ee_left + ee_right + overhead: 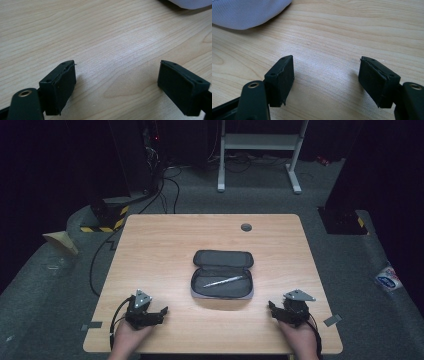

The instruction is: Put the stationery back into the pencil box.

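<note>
A grey pencil case point(222, 274) lies unzipped and folded open in the middle of the wooden table point(165, 245), with a silver pen point(223, 281) lying in its near half. My left gripper point(162, 311) rests on the table near the front left, open, nothing between its jaws point(117, 85). My right gripper point(271, 307) rests near the front right, also open and empty point(326, 80). A corner of the grey case point(192, 3) shows at the top right of the left gripper view, and its fabric edge point(247, 13) at the top left of the right gripper view.
A round grey cable grommet point(246, 227) sits near the table's far edge. Beyond the table stand a white desk frame point(260, 150), dark equipment with cables point(150, 165) and a hazard-striped base point(105, 220). Bare wood surrounds the case on all sides.
</note>
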Motion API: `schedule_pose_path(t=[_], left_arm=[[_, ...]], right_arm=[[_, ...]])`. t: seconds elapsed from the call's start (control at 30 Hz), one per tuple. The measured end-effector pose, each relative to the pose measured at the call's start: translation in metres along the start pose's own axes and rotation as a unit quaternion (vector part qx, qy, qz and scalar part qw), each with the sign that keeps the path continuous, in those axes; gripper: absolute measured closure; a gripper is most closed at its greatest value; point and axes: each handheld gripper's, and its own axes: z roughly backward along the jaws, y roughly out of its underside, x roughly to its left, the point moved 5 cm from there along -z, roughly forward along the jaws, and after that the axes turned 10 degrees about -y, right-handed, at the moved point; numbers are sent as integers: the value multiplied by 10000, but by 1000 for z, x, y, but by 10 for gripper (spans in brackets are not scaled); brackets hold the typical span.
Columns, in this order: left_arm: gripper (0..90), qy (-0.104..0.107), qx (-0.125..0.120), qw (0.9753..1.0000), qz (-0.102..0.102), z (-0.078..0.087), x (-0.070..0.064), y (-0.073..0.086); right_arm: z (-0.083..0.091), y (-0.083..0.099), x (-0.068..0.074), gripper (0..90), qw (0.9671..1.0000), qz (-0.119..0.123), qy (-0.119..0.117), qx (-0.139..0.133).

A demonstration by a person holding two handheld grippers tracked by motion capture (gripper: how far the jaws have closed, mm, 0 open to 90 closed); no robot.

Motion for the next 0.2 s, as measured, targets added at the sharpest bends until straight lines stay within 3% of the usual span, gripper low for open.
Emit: schedule_pose_path(t=[0.2], left_arm=[[152,-8,0,10000,30,0,0,0]], right_arm=[[0,0,0,282,10000,-6,-2,0]])
